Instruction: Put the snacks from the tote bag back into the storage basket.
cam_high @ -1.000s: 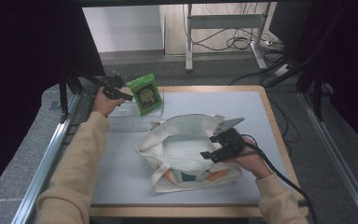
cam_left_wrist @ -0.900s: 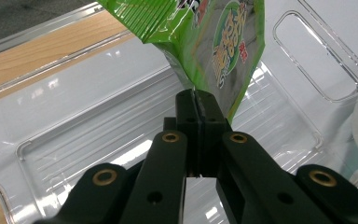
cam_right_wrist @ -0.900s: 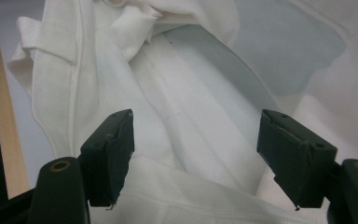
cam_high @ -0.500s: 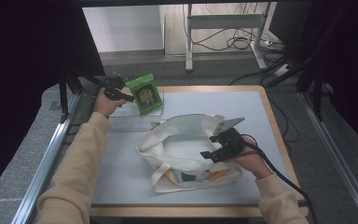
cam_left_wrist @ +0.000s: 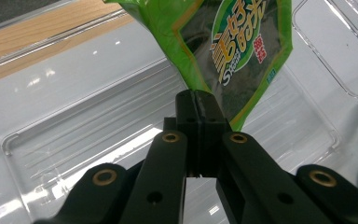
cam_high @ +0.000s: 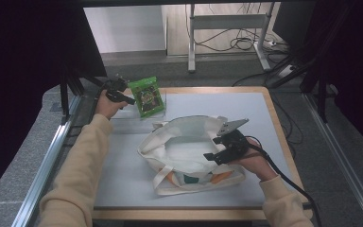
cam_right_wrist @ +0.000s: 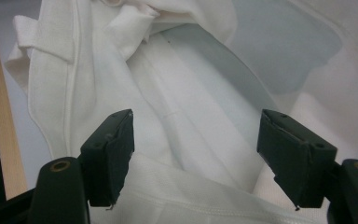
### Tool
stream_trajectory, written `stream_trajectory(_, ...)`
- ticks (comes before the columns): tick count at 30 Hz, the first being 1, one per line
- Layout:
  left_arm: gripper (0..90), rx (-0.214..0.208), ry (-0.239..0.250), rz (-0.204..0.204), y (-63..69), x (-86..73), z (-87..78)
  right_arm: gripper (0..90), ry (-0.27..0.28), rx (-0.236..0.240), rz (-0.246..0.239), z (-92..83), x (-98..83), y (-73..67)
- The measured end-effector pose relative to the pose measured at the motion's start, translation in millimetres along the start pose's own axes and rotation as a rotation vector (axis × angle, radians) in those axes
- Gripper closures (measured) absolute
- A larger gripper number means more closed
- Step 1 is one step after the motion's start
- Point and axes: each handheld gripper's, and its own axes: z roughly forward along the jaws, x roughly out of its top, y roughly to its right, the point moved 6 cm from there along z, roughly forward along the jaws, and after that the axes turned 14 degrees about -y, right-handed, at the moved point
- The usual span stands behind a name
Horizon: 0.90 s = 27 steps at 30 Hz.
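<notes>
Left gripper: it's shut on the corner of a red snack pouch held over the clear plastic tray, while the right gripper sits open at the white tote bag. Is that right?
Not quite: the snack pouch is green, not red, as the left gripper view shows. The rest holds: the left gripper is shut on its corner over the clear plastic tray, and the right gripper sits open at the white tote bag.

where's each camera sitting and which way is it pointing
High view: above the person's side of the table, looking forward and down; both sleeves, left gripper and right gripper show.
Left gripper view: rides the left gripper, looking along shut jaws pinching the green packet over a clear tray.
Right gripper view: rides the right gripper, looking between open jaws into the white tote bag.
Shared: the packet and the bag also show from above.
</notes>
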Motion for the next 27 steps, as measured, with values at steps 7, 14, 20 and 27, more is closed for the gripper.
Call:
stream_trajectory(7, 90.0, 0.037, -0.037, -0.049, -1.3, 7.7, 10.7, 27.5, -0.001, 0.000, -0.001, 0.0, 0.1, -0.4)
stream_trajectory(14, 90.0, 0.038, -0.042, -0.051, -3.3, 7.6, 14.5, 27.4, -0.005, -0.001, 0.002, 0.1, -0.6, 1.3)
stream_trajectory(20, 90.0, 0.041, -0.046, -0.038, 5.6, 15.6, 18.9, 27.4, 0.002, -0.004, 0.003, -1.6, -0.4, 1.5)
stream_trajectory(27, 89.9, 0.042, -0.047, -0.036, 5.0, 18.9, 19.4, 27.5, -0.003, -0.002, -0.002, -0.6, -0.7, 1.0)
